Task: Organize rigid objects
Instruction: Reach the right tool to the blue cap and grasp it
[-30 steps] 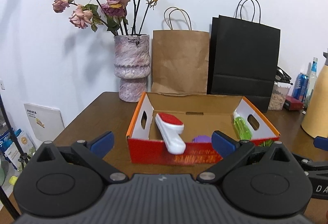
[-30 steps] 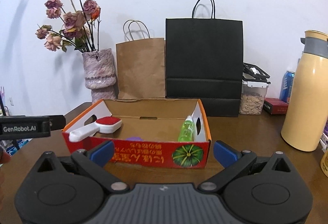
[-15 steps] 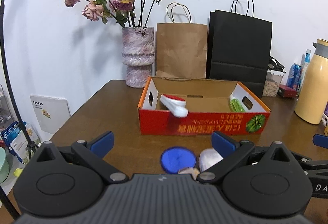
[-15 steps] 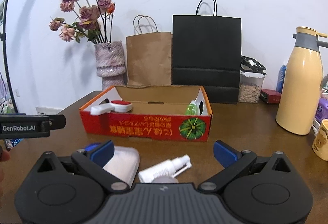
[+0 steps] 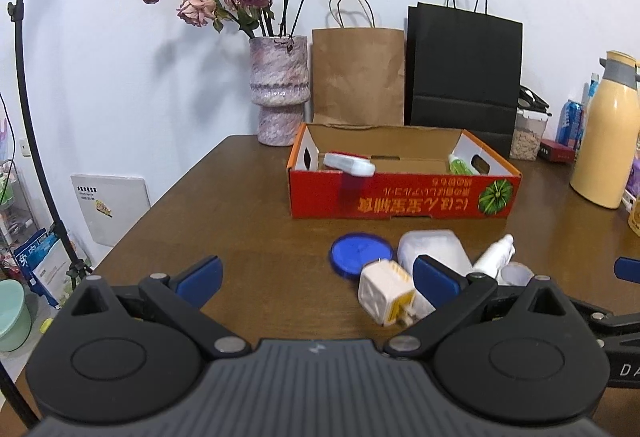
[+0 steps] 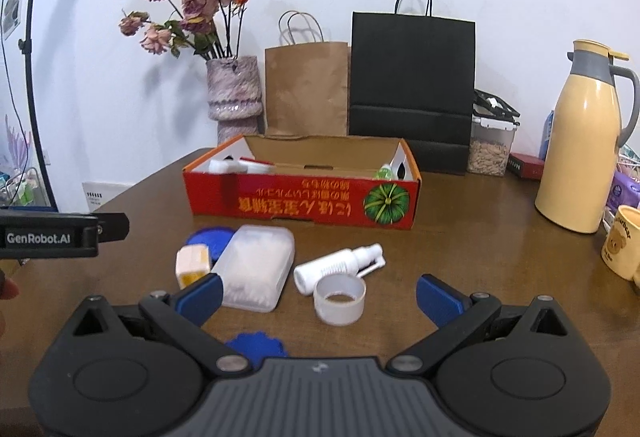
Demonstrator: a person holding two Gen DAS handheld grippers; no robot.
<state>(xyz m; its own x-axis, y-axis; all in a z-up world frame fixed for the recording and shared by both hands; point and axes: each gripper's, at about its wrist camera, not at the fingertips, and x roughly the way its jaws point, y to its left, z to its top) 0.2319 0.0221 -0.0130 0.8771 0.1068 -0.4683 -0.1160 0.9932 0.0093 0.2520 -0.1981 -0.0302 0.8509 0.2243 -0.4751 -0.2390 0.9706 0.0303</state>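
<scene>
One wooden table (image 5: 248, 197) carries everything. At its back stand two paper bags, one black (image 6: 412, 85) and one brown (image 6: 306, 89), one vase of dried roses (image 5: 279, 89) and one yellow thermos jug (image 6: 580, 141). In front of them sits one open red cardboard box (image 6: 304, 203) printed with a green pumpkin and upside-down orange writing too blurred to read; inside it lie one white-and-red lint brush (image 5: 349, 163) at the left end and one green bottle (image 5: 458, 165) at the right end.

Near the box's front, loose on the table: one frosted plastic case (image 6: 256, 269), one white spray bottle (image 6: 340, 265) lying flat, one white tape roll (image 6: 339, 299), one blue round lid (image 5: 359, 255) and one white charger cube (image 5: 386, 291).

Only the right wrist view shows a second, scalloped blue piece (image 6: 256, 344), a bear mug (image 6: 622, 249) and the "GenRobot.AI" label on the other tool.

Left gripper (image 5: 316, 275) and right gripper (image 6: 318, 295) both hover spread wide, gripping nothing
</scene>
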